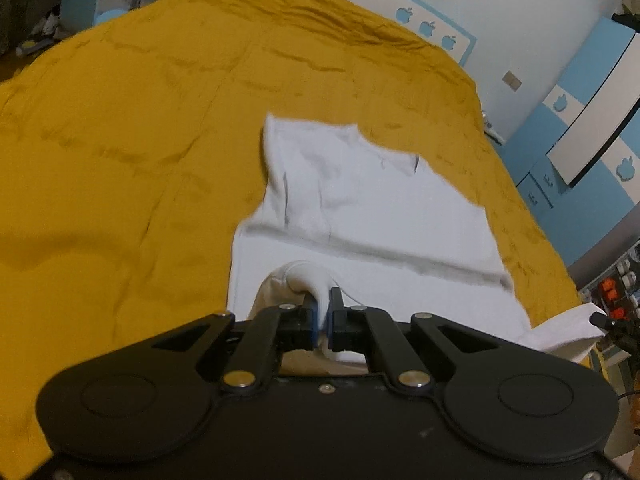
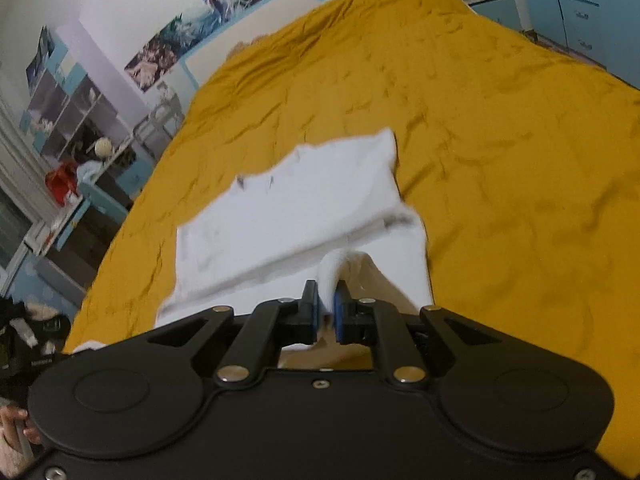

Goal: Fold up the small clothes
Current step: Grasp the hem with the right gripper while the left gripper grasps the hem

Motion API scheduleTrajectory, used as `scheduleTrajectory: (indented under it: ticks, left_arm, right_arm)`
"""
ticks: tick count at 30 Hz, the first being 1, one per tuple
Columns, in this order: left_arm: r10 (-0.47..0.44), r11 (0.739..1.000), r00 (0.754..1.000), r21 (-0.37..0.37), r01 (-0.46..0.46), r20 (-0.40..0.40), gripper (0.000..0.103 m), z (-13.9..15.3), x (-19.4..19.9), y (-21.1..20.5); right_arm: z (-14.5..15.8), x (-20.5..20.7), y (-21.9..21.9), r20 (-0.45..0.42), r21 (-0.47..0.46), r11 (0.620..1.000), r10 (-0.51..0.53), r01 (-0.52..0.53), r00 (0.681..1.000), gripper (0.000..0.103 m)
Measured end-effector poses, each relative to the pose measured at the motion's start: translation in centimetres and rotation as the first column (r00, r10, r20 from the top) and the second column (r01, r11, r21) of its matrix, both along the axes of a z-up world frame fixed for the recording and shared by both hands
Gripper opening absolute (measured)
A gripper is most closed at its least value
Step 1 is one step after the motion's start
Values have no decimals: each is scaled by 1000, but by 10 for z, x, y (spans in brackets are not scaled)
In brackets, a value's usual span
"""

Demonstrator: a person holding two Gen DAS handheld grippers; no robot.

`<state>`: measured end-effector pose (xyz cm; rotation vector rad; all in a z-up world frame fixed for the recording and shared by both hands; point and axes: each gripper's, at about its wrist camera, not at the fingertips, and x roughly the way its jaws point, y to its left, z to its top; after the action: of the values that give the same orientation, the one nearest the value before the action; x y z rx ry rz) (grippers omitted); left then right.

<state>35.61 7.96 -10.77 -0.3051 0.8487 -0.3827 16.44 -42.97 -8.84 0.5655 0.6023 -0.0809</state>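
Observation:
A small white garment (image 1: 372, 208) lies spread on a mustard-yellow bedspread (image 1: 120, 152), its far part blurred by motion. My left gripper (image 1: 324, 308) is shut on the garment's near edge at its left side, the cloth bunched between the pads. In the right wrist view the same white garment (image 2: 304, 208) stretches ahead, and my right gripper (image 2: 328, 300) is shut on its near edge at the right side. The near edge is lifted off the bedspread (image 2: 500, 140) by both grippers. The right gripper's tip (image 1: 600, 318) shows in the left wrist view, pinching a corner.
A white and blue headboard (image 1: 436, 28) with apple cutouts stands at the far end. Blue and white cabinets (image 1: 592, 120) stand on the right of the bed. Shelves with clutter (image 2: 68, 128) and a small table stand on the left.

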Motion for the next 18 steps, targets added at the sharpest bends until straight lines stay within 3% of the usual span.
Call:
scheduleTrajectory:
  ticks: [9,18]
  left_arm:
    - [-7,1000,997,31,4,73,2,20,133,-33]
    - [-1,996,999,87,-3,44,2,-29,256,-72]
  right_arm:
    - [18,125,-37,56,-8,999,-47,47,997,8]
    - [-13,239,-72,-5,-14,996,-84,84,996,8]
